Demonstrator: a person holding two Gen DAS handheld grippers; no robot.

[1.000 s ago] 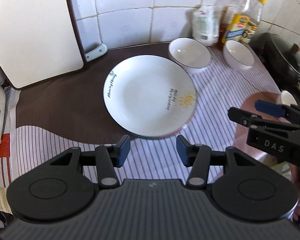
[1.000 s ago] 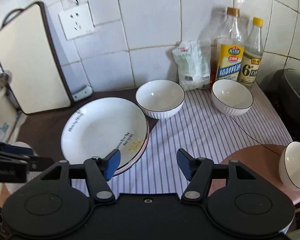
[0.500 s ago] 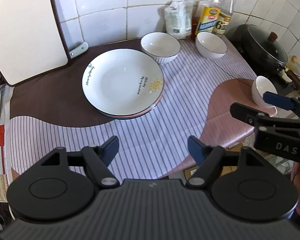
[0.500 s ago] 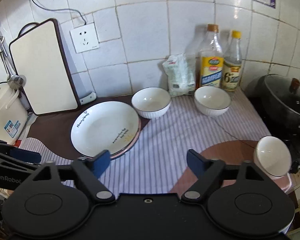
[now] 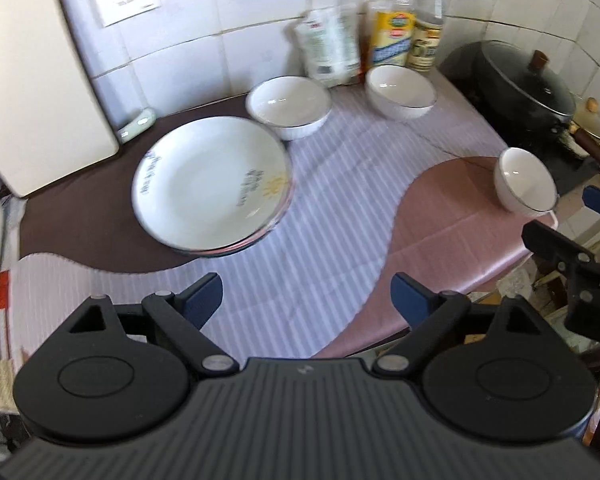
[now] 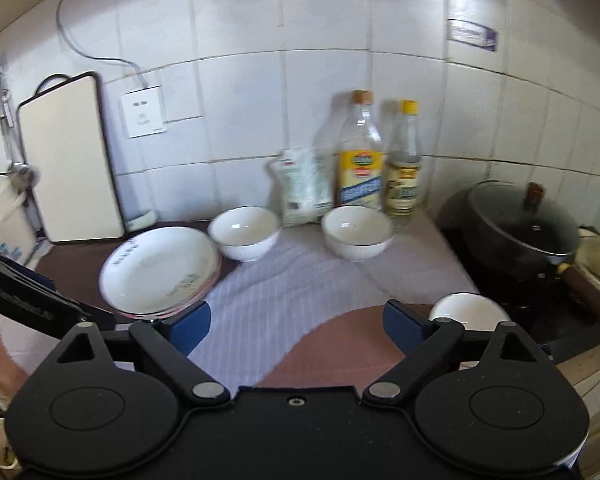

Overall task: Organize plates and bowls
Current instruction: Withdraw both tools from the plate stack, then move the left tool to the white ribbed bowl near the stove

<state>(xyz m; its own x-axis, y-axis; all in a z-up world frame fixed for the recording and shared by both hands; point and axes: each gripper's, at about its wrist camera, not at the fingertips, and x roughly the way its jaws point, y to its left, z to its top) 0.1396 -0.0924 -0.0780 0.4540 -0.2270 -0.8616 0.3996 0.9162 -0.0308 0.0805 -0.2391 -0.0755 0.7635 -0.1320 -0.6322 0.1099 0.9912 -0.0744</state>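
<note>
A stack of white plates (image 5: 212, 180) (image 6: 160, 270) lies on the counter at the left. Two white bowls stand behind it by the wall, one (image 5: 288, 106) (image 6: 245, 232) next to the plates and one (image 5: 401, 90) (image 6: 357, 231) by the bottles. A third white bowl (image 5: 525, 184) (image 6: 468, 312) sits near the counter's right front edge. My left gripper (image 5: 306, 300) is open and empty, held back above the front edge. My right gripper (image 6: 296, 322) is open and empty, also back from the counter; it shows at the right of the left wrist view (image 5: 580, 236).
Two oil bottles (image 6: 360, 160) and a white bag (image 6: 300, 188) stand against the tiled wall. A cutting board (image 6: 70, 160) leans at the left. A black lidded pot (image 6: 520, 232) sits on the stove at the right. A rice cooker (image 6: 2, 220) is at far left.
Both grippers have pulled back and up from the plates and opened wider. The third bowl now sits in plain view by the right edge.
</note>
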